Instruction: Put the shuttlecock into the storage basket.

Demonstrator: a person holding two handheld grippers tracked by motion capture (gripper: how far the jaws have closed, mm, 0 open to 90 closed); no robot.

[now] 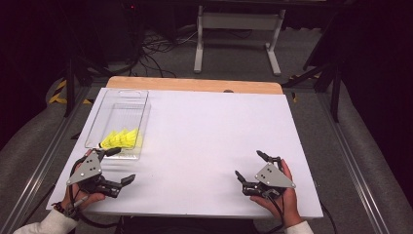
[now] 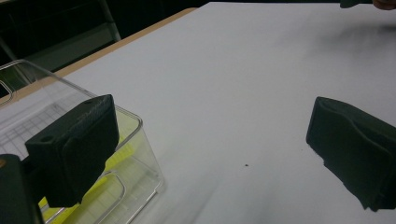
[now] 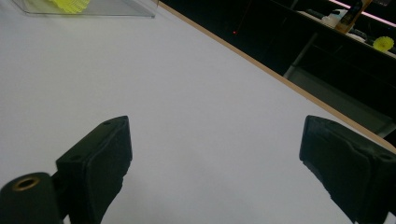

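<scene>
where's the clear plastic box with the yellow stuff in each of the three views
High view: the clear plastic box lies at the table's far left, just ahead of the left gripper.
Left gripper view: lower left, its near corner beside that gripper's left-hand jaw.
Right gripper view: top left edge, far off.
Shared landmark: the yellow items inside it.

Yellow items (image 1: pixel 122 140) in clear tray (image 1: pixel 97 119): too small to ID.

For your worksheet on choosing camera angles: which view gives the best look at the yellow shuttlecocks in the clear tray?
The high view: the yellow shuttlecocks lie in full sight at the near end of the clear tray. The left gripper view catches just a yellow blur through the tray wall behind one jaw. The right gripper view shows a small yellow patch at its top edge.
</scene>
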